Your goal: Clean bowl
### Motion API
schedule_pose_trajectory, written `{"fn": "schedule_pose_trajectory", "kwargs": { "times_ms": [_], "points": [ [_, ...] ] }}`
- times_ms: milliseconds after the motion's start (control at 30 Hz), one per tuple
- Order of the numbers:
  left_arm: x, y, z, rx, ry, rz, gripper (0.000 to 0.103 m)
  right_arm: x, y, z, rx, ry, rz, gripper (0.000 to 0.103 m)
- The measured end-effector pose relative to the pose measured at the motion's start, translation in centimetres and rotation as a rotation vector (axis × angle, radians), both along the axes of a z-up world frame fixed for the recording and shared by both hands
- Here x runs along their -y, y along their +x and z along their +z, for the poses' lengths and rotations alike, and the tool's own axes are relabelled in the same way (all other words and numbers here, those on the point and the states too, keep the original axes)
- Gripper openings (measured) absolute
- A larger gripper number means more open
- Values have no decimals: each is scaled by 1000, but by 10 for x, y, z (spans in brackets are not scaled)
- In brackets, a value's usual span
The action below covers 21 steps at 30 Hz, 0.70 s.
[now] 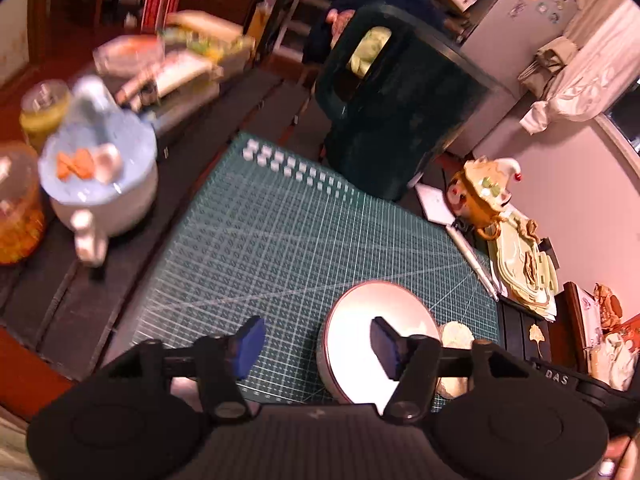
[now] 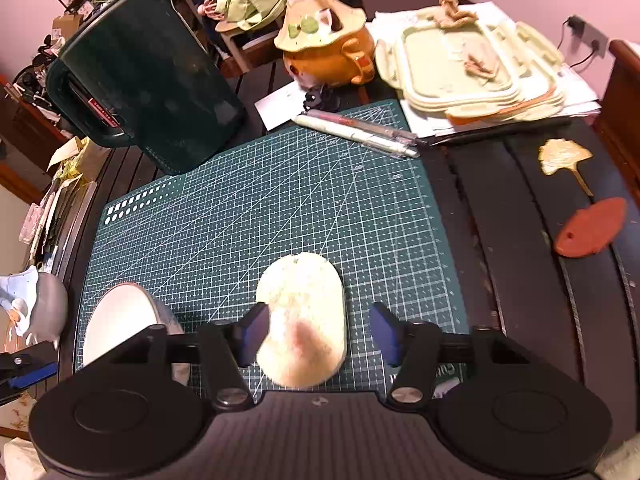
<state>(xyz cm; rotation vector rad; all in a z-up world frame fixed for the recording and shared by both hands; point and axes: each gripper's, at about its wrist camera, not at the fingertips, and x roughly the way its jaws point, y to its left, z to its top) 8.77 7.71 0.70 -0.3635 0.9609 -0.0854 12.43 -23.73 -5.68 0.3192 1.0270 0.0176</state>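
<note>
The bowl [image 1: 360, 332], round with a white inside and a pinkish rim, stands on the green cutting mat [image 1: 260, 240]. My left gripper [image 1: 318, 346] hovers open above the bowl's left rim, its right pad over the bowl and its left pad over bare mat. A cream oval sponge [image 2: 304, 312] lies on the mat [image 2: 240, 200] between the fingers of my right gripper [image 2: 318, 332], which is open. The left pad is at the sponge's edge and the right pad stands apart from it. The bowl [image 2: 120, 320] also shows at the lower left, and the sponge [image 1: 456, 334] just right of the bowl.
A dark green bin [image 2: 148, 76] stands at the mat's far left corner. Behind the mat are pens [image 2: 360, 128], an orange jar with a cream lid [image 2: 328, 48] and stacked container lids [image 2: 468, 64]. A pale blue pot with scraps [image 1: 100, 176] sits left of the mat.
</note>
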Motion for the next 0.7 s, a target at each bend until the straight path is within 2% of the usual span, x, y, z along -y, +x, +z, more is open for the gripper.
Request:
{"fn": "schedule_pose_trajectory", "kwargs": {
  "times_ms": [100, 167, 267, 300, 333, 400, 500, 567, 700],
  "points": [
    [6, -19, 16, 63, 60, -33, 61, -30, -26, 26, 91, -164, 65, 71],
    [10, -38, 25, 104, 81, -51, 61, -55, -55, 47, 196, -277, 113, 75],
    [14, -66, 32, 123, 84, -69, 61, -78, -91, 68, 289, -319, 141, 76],
    [17, -75, 33, 133, 96, -78, 61, -82, -100, 73, 305, -320, 148, 79],
    [20, -80, 34, 141, 110, -81, 61, -86, -112, 78, 313, -301, 146, 85],
    [28, -97, 36, 175, 159, -83, 61, -90, -132, 84, 315, -260, 134, 86],
    [28, -108, 34, 185, 159, -72, 61, -98, -148, 77, 293, -265, 123, 86],
    [26, -112, 30, 168, 163, -57, 61, -100, -154, 64, 266, -300, 101, 86],
    [22, -120, 17, 121, 178, -31, 61, -93, -162, 42, 199, -257, 51, 86]
  ]
}}
